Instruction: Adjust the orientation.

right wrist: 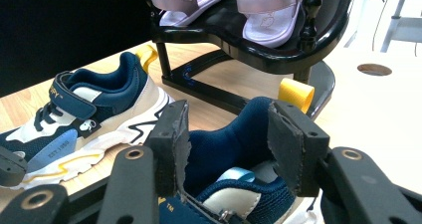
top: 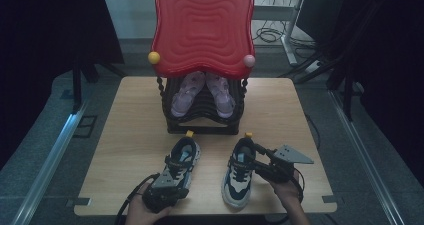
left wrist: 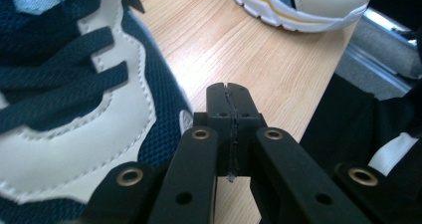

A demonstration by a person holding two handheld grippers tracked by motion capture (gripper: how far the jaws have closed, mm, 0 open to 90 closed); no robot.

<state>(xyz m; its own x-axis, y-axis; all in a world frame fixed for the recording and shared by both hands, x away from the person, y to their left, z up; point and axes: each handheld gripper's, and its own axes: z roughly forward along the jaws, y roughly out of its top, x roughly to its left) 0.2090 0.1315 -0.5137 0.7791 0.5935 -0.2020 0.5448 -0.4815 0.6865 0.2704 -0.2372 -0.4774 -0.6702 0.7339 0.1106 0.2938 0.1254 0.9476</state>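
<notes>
Kneeling low at the near edge of the wooden table [top: 135, 130], a person works two pairs of tongs over a pair of navy and cream sneakers. The left gripper [top: 167, 185] rests over the toe of the left sneaker [top: 182, 157], its hand [top: 142, 212] coming in at the near edge; the left gripper view shows its jaws pressed flat together with nothing between them, beside that shoe's laces and blue mesh.

The right gripper [top: 255, 157] reaches in from the right hand [top: 286, 190], level and angled toward the table's middle. Its jaws straddle the padded collar of the right sneaker [top: 240, 172], about half open; the right gripper view shows the pads on either side of the heel opening, seemingly touching the collar, though I cannot tell whether they press.

That view also shows lilac sandals [right wrist: 259, 10] on the black rack's [right wrist: 278, 59] shelf at the far edge, while from above a red tray [top: 202, 27] covers most of them.
</notes>
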